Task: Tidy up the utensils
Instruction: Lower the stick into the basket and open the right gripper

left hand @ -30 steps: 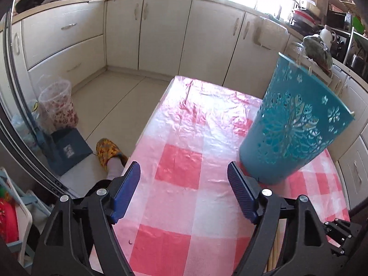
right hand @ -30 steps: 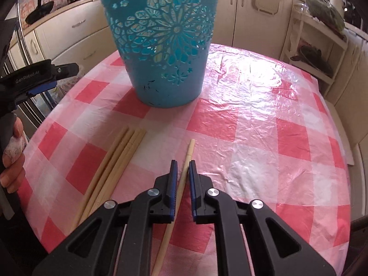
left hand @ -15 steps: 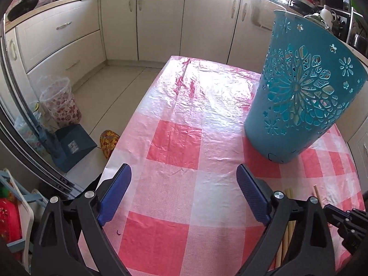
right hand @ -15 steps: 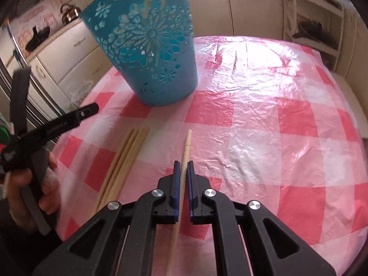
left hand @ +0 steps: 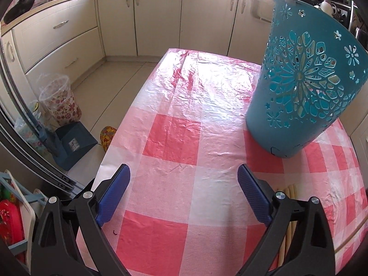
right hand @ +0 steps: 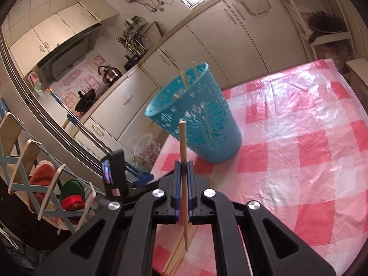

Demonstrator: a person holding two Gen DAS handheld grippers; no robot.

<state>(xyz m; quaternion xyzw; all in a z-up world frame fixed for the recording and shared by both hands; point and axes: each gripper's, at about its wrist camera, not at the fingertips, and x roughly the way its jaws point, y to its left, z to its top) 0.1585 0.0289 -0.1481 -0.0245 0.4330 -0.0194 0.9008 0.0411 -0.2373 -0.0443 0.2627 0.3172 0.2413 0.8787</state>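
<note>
Table fills most of both views, spread with a pink-and-white checked plastic cloth that wrinkles and shines toward its far end. Cream kitchen cabinets run behind it, with a kettle on the counter at ten o'clock in the right wrist view. Next in size is the teal perforated basket, standing on the cloth at about two o'clock from the left gripper and at twelve o'clock just beyond the right gripper; several pale chopsticks already lean inside it, their ends poking above the rim. The left gripper hangs low over the near part of the table with its blue-padded jaws spread wide and only bare cloth between them. The right gripper is lifted off the table, its jaws pinched tight on a single chopstick; the stick passes between the pads, its upper end pointing to twelve o'clock in front of the basket's wall, its lower end hanging below the jaws toward six o'clock. A loose bundle of chopsticks lies on the cloth beneath that gripper, at six o'clock in its view, and the same sticks peek out beside the left gripper's right finger at about four o'clock. A flowered bin stands on the floor at nine o'clock in the left view
</note>
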